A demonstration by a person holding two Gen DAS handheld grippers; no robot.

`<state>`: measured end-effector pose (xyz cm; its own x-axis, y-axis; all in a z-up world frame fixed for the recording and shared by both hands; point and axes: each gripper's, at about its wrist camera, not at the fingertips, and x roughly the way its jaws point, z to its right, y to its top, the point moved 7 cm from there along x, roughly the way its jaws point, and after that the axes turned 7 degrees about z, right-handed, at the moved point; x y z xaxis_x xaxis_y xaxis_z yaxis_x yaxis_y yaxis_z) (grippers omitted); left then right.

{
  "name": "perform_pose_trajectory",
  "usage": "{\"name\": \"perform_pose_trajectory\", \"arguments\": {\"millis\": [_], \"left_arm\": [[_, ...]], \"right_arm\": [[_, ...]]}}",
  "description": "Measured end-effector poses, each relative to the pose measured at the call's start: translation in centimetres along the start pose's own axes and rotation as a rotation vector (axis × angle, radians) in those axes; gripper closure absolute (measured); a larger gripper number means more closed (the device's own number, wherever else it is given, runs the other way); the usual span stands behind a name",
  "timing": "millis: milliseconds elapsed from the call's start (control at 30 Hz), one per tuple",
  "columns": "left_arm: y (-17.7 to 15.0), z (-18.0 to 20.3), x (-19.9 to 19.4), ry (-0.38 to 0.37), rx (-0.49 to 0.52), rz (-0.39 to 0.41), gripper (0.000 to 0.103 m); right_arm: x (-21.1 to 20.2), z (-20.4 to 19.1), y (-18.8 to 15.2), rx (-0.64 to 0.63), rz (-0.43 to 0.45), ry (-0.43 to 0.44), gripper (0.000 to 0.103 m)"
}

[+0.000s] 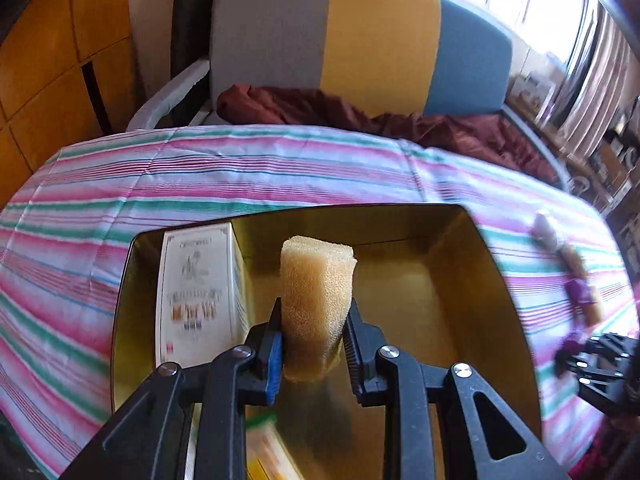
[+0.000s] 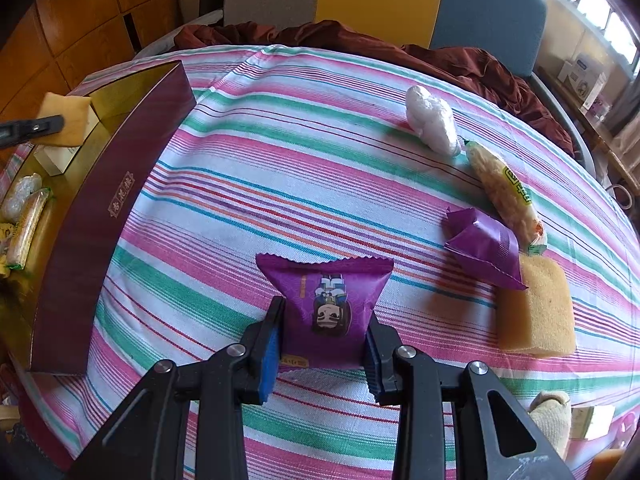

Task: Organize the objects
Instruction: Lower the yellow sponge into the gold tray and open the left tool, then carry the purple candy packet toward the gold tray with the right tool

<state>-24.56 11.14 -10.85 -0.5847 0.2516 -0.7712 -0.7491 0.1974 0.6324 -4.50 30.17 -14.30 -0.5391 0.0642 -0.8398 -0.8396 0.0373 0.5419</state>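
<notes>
My left gripper [image 1: 314, 312] is shut on a tan sponge [image 1: 316, 300] and holds it upright over the gold-lined box [image 1: 452, 280]. A white carton [image 1: 196, 292] stands in the box at the left. My right gripper [image 2: 326, 320] is shut on a purple snack packet [image 2: 324, 304] over the striped tablecloth. The box, maroon outside [image 2: 100, 216], lies to its left, with the left gripper's sponge [image 2: 66, 120] above it. A second purple packet [image 2: 484, 248], a second sponge [image 2: 536, 312], a yellow snack bar [image 2: 504, 192] and a white wrapped item [image 2: 432, 120] lie to the right.
The box holds a wrapped bar [image 2: 24, 228] and a clear-wrapped item [image 2: 20, 196]. A maroon cloth [image 2: 460, 60] and a grey, yellow and blue chair back [image 1: 360, 44] stand behind the table. Small items [image 2: 560, 416] lie at the near right edge.
</notes>
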Motion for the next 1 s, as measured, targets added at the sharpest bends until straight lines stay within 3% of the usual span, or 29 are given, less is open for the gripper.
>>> {"name": "perform_pose_trajectory", "arguments": {"millis": [100, 233, 400, 733, 1000], "left_arm": [[0.3, -1.0, 2.1, 0.053, 0.011, -0.038, 0.077], [1.2, -1.6, 2.8, 0.064, 0.003, -0.036, 0.070], [0.4, -3.1, 3.8, 0.109, -0.029, -0.083, 0.068], [-0.3, -3.5, 0.4, 0.065, -0.069, -0.021, 0.066], [-2.0, -2.3, -5.3, 0.062, -0.081, 0.074, 0.066]], "right_arm": [[0.0, 0.0, 0.0, -0.004, 0.000, 0.001, 0.067], [0.0, 0.0, 0.0, -0.009, 0.000, 0.003, 0.067], [0.1, -0.1, 0.1, -0.011, 0.001, 0.005, 0.067], [0.1, 0.0, 0.2, -0.011, 0.003, 0.006, 0.066], [0.1, -0.1, 0.2, -0.009, 0.007, 0.003, 0.066]]}}
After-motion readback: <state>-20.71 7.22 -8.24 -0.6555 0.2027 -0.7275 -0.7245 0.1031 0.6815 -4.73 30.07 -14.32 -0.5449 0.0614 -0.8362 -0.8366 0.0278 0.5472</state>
